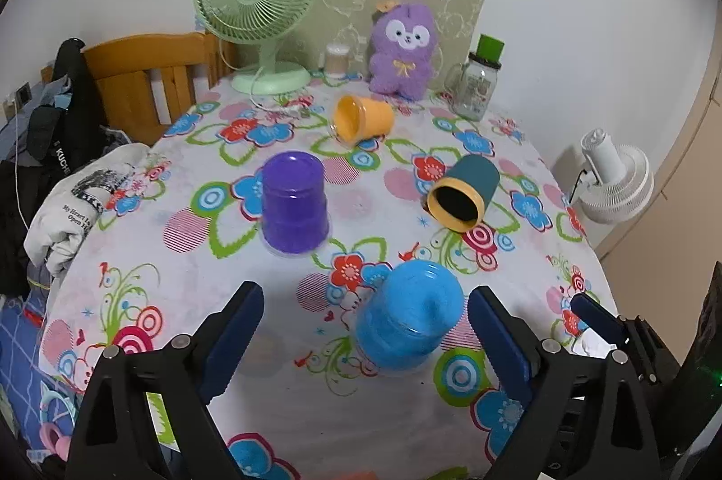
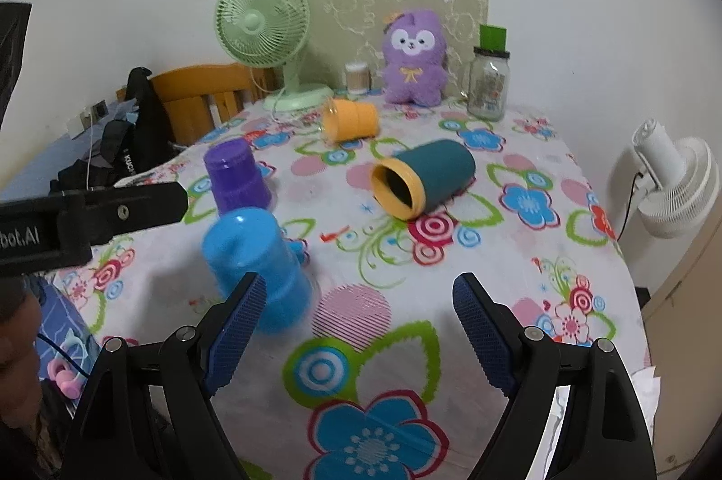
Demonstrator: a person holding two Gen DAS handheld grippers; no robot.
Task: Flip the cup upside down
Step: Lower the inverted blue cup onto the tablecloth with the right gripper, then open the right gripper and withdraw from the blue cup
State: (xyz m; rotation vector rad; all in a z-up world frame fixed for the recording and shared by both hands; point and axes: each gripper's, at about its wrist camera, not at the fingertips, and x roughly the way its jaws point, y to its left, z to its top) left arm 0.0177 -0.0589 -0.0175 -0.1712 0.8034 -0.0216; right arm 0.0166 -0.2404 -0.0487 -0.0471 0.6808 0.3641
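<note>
The blue cup stands mouth-down on the tablecloth, near the front, tilted as if just released. Both the left gripper and right gripper are spread wide, holding nothing. The teal cup and orange cup lie on their sides, probably awaiting flipping.

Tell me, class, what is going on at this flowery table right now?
A person holds a two-finger gripper in each hand; the left gripper and right gripper are both open and hold nothing. The purple cup stands mouth down. The blue cup is also mouth down, though it looks blurred and tilted in the right wrist view. The orange cup and the teal cup lie on their sides on the tablecloth.
</note>
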